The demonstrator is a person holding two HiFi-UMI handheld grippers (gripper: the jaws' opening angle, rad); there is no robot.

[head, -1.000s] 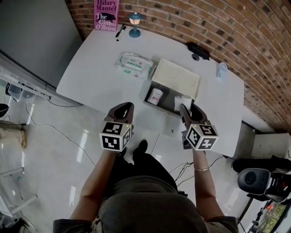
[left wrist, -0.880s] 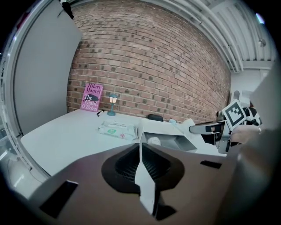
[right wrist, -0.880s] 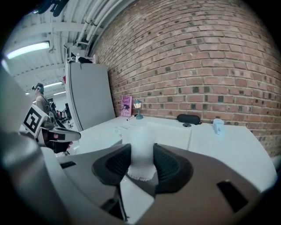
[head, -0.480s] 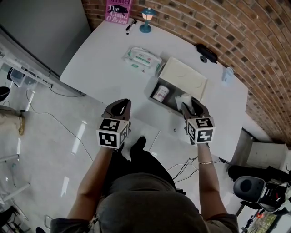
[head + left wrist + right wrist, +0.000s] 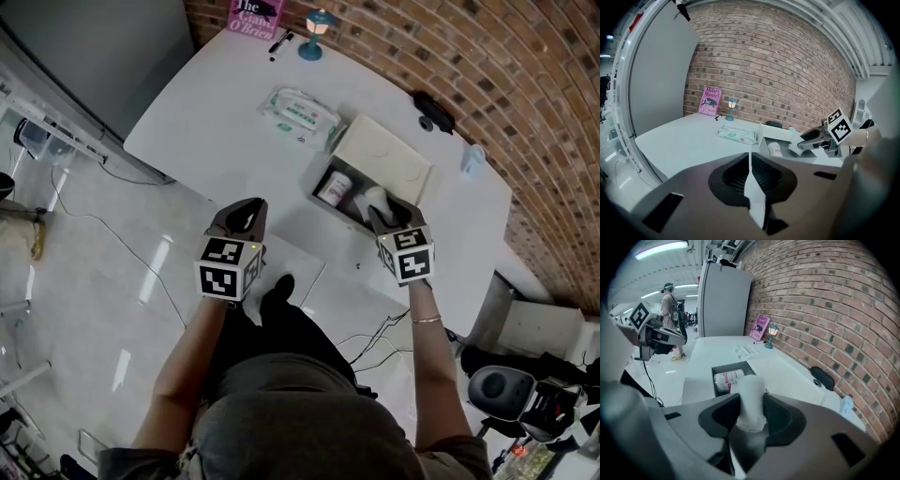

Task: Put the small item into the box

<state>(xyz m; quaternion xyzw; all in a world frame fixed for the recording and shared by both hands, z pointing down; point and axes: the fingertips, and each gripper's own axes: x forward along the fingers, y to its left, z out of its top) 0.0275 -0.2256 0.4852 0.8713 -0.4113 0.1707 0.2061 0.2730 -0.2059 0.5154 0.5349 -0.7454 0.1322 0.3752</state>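
Note:
An open grey box (image 5: 323,171) with a cream lid (image 5: 389,161) stands near the white table's front edge; a white bottle with a pink label (image 5: 334,188) lies inside. My right gripper (image 5: 380,208) is shut on a small white gauze roll (image 5: 374,198), holding it over the box's near right part. In the right gripper view the roll (image 5: 751,401) stands between the jaws, with the box (image 5: 718,369) and bottle (image 5: 727,378) beyond. My left gripper (image 5: 246,208) hangs shut and empty off the table's front edge, left of the box; its jaws meet in the left gripper view (image 5: 750,161).
A pack of wet wipes (image 5: 300,110) lies left of the box. A pink book (image 5: 255,14), a blue lamp (image 5: 317,22) and a pen (image 5: 279,42) stand by the brick wall. A black object (image 5: 434,108) and a clear cup (image 5: 473,159) sit at the right.
My right gripper has carried the gauze roll forward, from the table's front edge to over the box. The left gripper has barely shifted.

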